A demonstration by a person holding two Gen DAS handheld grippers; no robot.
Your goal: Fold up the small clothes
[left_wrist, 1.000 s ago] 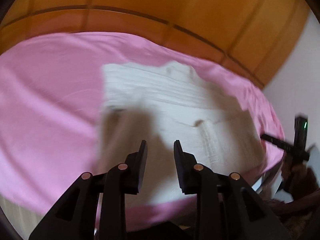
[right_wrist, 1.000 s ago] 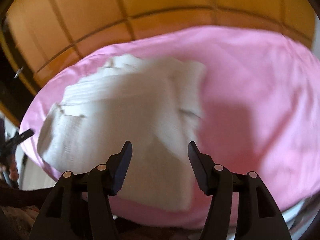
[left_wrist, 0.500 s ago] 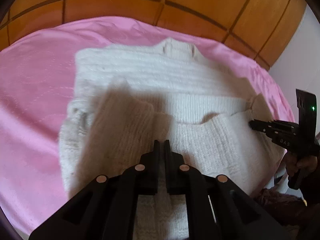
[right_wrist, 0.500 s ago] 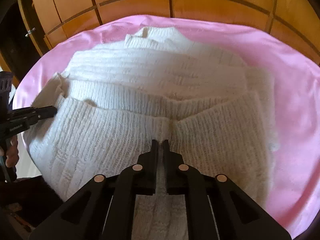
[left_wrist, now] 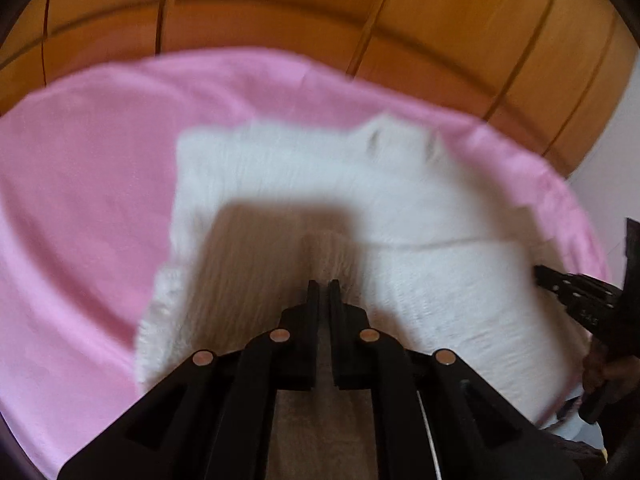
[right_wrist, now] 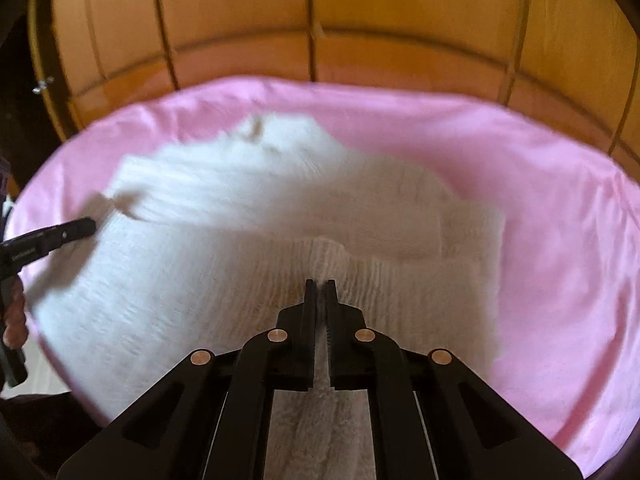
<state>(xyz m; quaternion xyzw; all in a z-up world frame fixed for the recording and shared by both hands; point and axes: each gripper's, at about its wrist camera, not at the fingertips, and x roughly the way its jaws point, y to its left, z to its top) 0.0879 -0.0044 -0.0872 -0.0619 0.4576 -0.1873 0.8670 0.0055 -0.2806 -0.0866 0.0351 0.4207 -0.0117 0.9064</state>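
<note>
Sweater (right_wrist: 248, 280) hem pinched in both hand-held grippers (left_wrist: 323, 286) (right_wrist: 320, 285), pink sheet (right_wrist: 560, 240) beneath

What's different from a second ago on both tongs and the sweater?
Both the left tongs and right tongs, open a second ago, have shut on the white sweater near hem and are lifting it toward the collar. The pink sheet is unchanged.

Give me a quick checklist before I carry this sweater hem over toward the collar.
1. Left tongs shut on the sweater hem: ok.
2. Right tongs shut on the hem: ok.
3. Collar lying flat at the far end: cannot tell, blurred.
4. Sweater fully on the pink sheet: cannot tell, near edge hidden.
5. Both grips level with each other: cannot tell.
</note>
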